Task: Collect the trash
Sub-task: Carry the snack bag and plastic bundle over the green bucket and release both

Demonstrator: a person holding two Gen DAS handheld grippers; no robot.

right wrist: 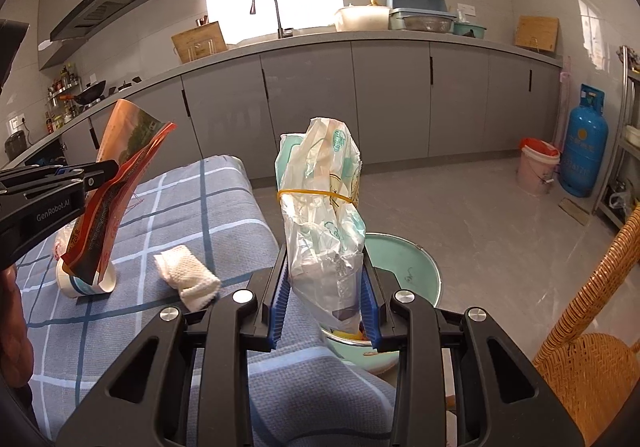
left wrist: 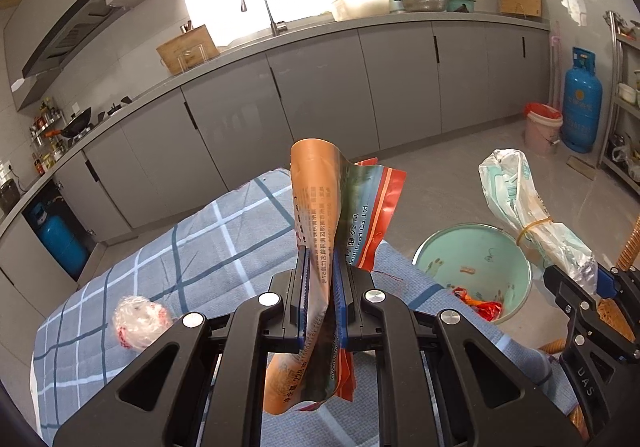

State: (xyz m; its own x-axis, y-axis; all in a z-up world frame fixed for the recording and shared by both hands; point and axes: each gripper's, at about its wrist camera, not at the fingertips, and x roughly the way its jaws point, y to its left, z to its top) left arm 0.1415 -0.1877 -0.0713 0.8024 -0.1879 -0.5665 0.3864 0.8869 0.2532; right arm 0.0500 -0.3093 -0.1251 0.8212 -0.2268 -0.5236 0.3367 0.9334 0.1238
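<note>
My left gripper [left wrist: 321, 267] is shut on an orange and red snack wrapper [left wrist: 324, 203], held upright above the checked tablecloth [left wrist: 192, 247]. The wrapper also shows in the right wrist view [right wrist: 116, 183]. My right gripper [right wrist: 325, 287] is shut on a clear plastic bag [right wrist: 320, 199] bound with a yellow rubber band, held above the green basin [right wrist: 416, 267]. That bag shows in the left wrist view [left wrist: 516, 203] over the basin [left wrist: 472, 259], which holds bits of red trash [left wrist: 480, 303]. A crumpled clear wrapper [left wrist: 138, 321] lies on the cloth at left.
A folded white tissue [right wrist: 188, 277] and a tipped paper cup [right wrist: 86, 283] lie on the cloth. A wicker chair [right wrist: 592, 327] stands at right. A pink bucket [right wrist: 538, 167] and a blue gas cylinder [right wrist: 586, 151] stand by the far cabinets.
</note>
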